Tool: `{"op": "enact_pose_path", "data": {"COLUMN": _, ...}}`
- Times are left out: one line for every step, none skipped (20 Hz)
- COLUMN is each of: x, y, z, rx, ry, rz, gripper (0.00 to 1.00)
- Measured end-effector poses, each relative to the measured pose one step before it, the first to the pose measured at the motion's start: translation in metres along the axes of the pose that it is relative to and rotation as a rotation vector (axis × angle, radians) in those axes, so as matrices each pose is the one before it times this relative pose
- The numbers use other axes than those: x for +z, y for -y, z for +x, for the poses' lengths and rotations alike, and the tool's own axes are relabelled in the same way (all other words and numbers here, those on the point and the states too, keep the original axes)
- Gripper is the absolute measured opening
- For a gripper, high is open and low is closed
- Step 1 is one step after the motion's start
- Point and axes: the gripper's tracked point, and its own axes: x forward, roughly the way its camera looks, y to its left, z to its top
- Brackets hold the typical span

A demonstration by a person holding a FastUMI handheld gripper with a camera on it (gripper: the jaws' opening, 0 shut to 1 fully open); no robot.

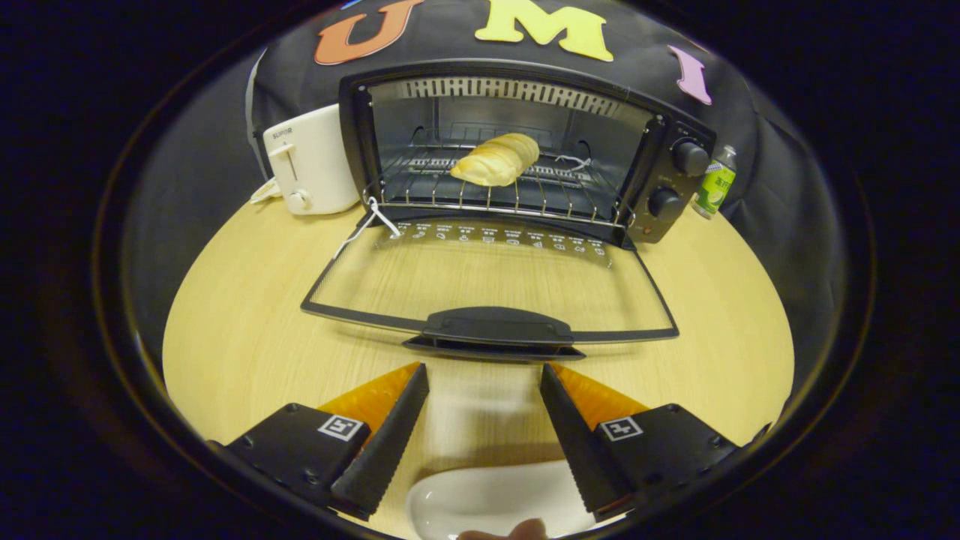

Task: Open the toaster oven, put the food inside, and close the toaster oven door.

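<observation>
Jaws (484,375) spread, nothing betw. Oven (517,150) door (487,292) down flat just ahead; bread (496,160) on rack inside. White toaster (311,161) left, green bottle (714,184) right, white dish (495,499) near on counter (247,322).

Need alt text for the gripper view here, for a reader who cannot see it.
A toaster oven stands with its glass door folded down flat and a bread roll on the wire rack inside. The tongs are open and empty just short of the door handle, above a white dish; a white toaster stands beside the oven.
</observation>
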Motion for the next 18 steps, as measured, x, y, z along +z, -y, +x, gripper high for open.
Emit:
{"op": "enact_pose_path", "data": {"x": 0.00084, "y": 0.00021, "z": 0.00068, "rx": 0.00707, "ry": 0.01199, "rz": 0.01106, "gripper": 0.99}}
{"op": "enact_pose_path", "data": {"x": 0.00036, "y": 0.00006, "z": -0.00015, "rx": 0.00519, "ry": 0.00732, "rz": 0.01131, "gripper": 0.99}}
{"op": "enact_pose_path", "data": {"x": 0.00073, "y": 0.00039, "z": -0.00007, "rx": 0.00259, "ry": 0.01142, "rz": 0.0095, "gripper": 0.99}}
{"op": "enact_pose_path", "data": {"x": 0.00022, "y": -0.00017, "z": -0.00028, "rx": 0.00056, "ry": 0.01144, "rz": 0.00809, "gripper": 0.99}}
{"op": "enact_pose_path", "data": {"x": 0.00069, "y": -0.00037, "z": -0.00082, "rx": 0.00099, "ry": 0.00891, "rz": 0.00967, "gripper": 1.0}}
{"op": "enact_pose_path", "data": {"x": 0.00153, "y": -0.00004, "z": -0.00287, "rx": 0.00067, "ry": 0.01499, "rz": 0.00486, "gripper": 0.99}}
{"op": "enact_pose_path", "data": {"x": 0.00148, "y": -0.00022, "z": -0.00306, "rx": -0.00168, "ry": 0.01369, "rz": -0.00018, "gripper": 0.99}}
{"op": "enact_pose_path", "data": {"x": 0.00426, "y": 0.00023, "z": -0.00569, "rx": -0.00453, "ry": 0.01776, "rz": -0.00811, "gripper": 0.99}}
{"op": "enact_pose_path", "data": {"x": 0.00371, "y": -0.00032, "z": -0.00601, "rx": -0.00633, "ry": 0.02386, "rz": -0.01078, "gripper": 0.99}}
{"op": "enact_pose_path", "data": {"x": 0.0058, "y": -0.00018, "z": -0.00655, "rx": -0.00706, "ry": 0.02728, "rz": -0.01099, "gripper": 1.0}}
{"op": "enact_pose_path", "data": {"x": 0.00649, "y": -0.0004, "z": -0.00608, "rx": -0.00614, "ry": 0.02993, "rz": -0.01176, "gripper": 1.0}}
{"op": "enact_pose_path", "data": {"x": 0.0067, "y": 0.0001, "z": -0.00541, "rx": -0.00485, "ry": 0.0258, "rz": -0.00724, "gripper": 1.0}}
{"op": "enact_pose_path", "data": {"x": 0.00373, "y": -0.0002, "z": -0.00268, "rx": -0.0031, "ry": 0.01504, "rz": -0.00283, "gripper": 1.0}}
{"op": "enact_pose_path", "data": {"x": -0.00264, "y": -0.00058, "z": -0.00424, "rx": -0.00329, "ry": 0.00517, "rz": -0.0003, "gripper": 1.0}}
{"op": "enact_pose_path", "data": {"x": 0.00001, "y": -0.00006, "z": 0.00116, "rx": -0.00396, "ry": 0.00341, "rz": -0.00098, "gripper": 1.0}}
{"op": "enact_pose_path", "data": {"x": 0.00101, "y": 0.00086, "z": 0.00068, "rx": -0.00317, "ry": 0.00037, "rz": -0.00031, "gripper": 1.0}}
{"op": "enact_pose_path", "data": {"x": 0.00019, "y": 0.00114, "z": 0.00073, "rx": -0.00079, "ry": 0.00387, "rz": 0.00507, "gripper": 1.0}}
{"op": "enact_pose_path", "data": {"x": 0.00331, "y": -0.00035, "z": -0.00143, "rx": 0.00262, "ry": 0.01601, "rz": 0.00919, "gripper": 1.0}}
